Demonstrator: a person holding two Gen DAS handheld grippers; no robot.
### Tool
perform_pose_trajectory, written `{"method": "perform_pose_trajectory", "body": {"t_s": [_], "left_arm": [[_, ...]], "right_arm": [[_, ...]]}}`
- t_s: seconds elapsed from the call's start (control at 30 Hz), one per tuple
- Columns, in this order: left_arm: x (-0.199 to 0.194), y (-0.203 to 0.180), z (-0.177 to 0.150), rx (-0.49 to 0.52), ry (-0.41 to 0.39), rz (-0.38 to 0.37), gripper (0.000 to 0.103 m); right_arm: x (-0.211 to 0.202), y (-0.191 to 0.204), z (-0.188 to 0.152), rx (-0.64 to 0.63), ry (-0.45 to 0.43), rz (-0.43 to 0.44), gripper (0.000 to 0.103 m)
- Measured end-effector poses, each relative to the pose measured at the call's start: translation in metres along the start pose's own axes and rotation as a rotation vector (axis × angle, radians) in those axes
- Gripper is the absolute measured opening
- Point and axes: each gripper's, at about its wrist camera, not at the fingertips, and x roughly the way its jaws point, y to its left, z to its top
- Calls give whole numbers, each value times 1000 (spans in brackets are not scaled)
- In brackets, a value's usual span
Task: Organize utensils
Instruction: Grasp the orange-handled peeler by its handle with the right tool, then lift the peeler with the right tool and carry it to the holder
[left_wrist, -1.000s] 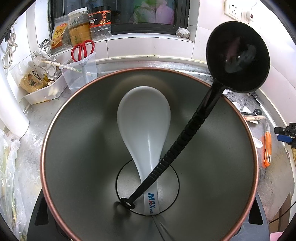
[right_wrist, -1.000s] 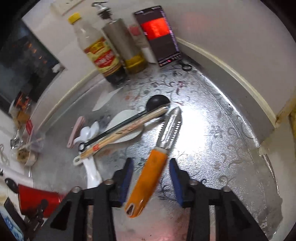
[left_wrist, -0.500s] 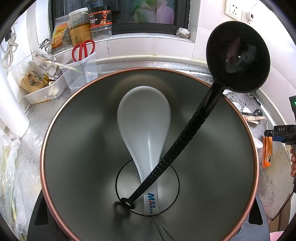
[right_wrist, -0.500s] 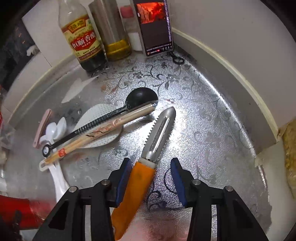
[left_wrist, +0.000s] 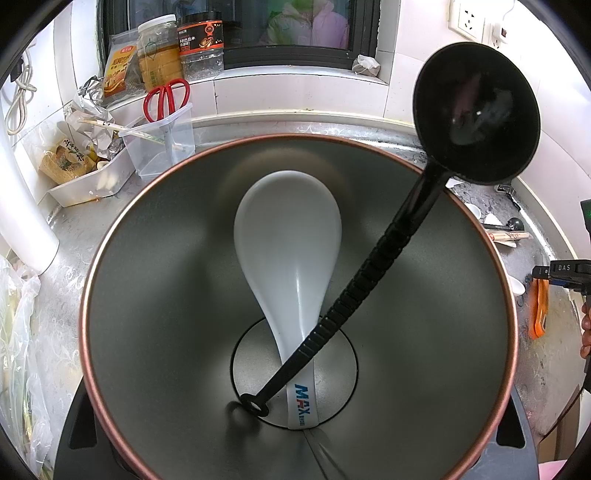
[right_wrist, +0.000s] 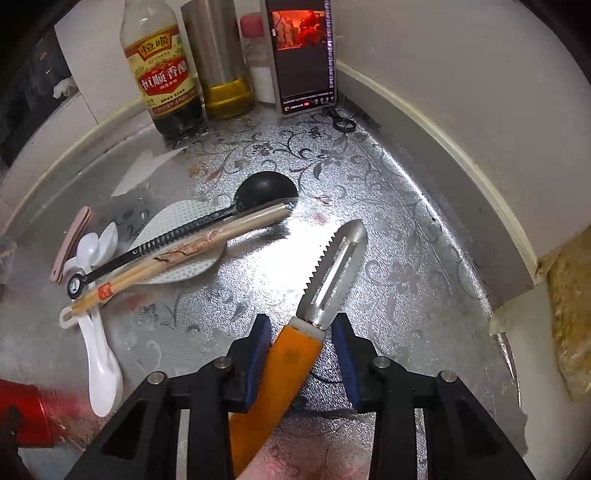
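Note:
My left gripper is shut on a wide grey container with a copper rim; only its black fingers show at the bottom corners. A white rice spoon and a black ladle stand inside the container. My right gripper straddles the orange handle of a serrated peeler lying on the foil-covered counter. Its jaws are closing: the left blue pad sits at the handle and a small gap remains at the right pad.
Left of the peeler lie a small black ladle, chopsticks, a white rice paddle and white spoons. A vinegar bottle, an oil bottle and a phone stand by the wall. A clear holder with red scissors is beyond the container.
My right gripper has tipped downward and come lower over the peeler, and its jaws have narrowed around the orange handle. The left gripper and its container have not moved.

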Motion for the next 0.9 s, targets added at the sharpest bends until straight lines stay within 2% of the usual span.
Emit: {"method": "perform_pose_trajectory", "body": {"t_s": [0.23, 0.5, 0.73, 0.9], "left_arm": [[0, 0, 0, 0, 0, 0, 90], [0, 0, 0, 0, 1, 0, 90], [0, 0, 0, 0, 1, 0, 90], [1, 1, 0, 1, 2, 4, 89]], "right_arm": [[-3, -13, -5, 46, -4, 58, 28], [-12, -25, -18, 114, -22, 165, 26], [-48, -25, -24, 114, -116, 238, 26], [-77, -11, -23, 63, -191, 289, 26]]}}
